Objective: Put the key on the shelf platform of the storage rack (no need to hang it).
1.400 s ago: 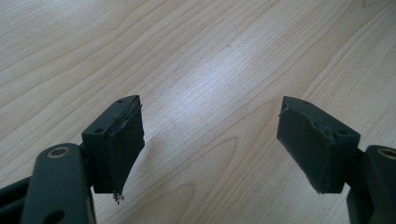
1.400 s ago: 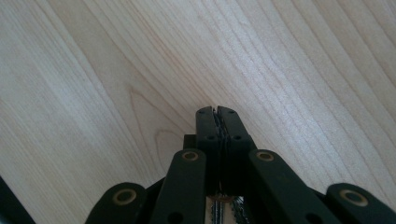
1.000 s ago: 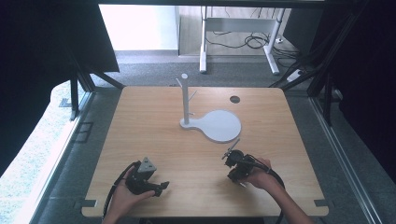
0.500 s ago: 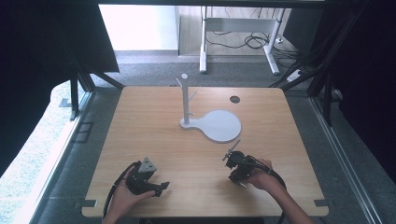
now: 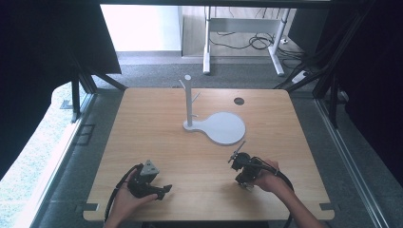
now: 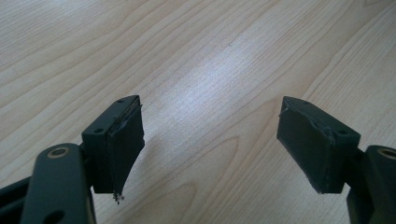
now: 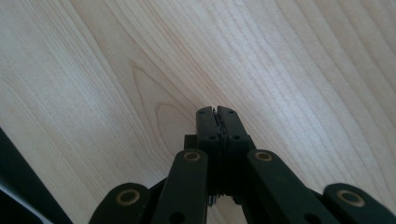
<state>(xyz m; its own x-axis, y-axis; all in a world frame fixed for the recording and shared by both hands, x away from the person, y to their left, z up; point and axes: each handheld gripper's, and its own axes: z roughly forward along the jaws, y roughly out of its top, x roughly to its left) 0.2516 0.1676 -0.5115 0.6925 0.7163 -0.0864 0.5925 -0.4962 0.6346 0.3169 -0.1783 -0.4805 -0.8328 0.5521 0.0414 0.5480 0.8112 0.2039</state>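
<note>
Grippers sat low in the frame on the wooden table (image 5: 142,123). The left gripper (image 6: 210,140), at lower left, was spread wide with nothing inside. The right gripper (image 7: 217,114), at lower right, was pressed together, empty. A white stand (image 5: 216,124) stood near the middle.

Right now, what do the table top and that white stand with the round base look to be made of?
Table top: pale wood or wood-look laminate, with flowing grain lines and a soft sheen in the left gripper view; I cannot tell which. White stand with round base: smooth, matt, uniform white, probably painted metal or plastic; too far to settle.
</note>
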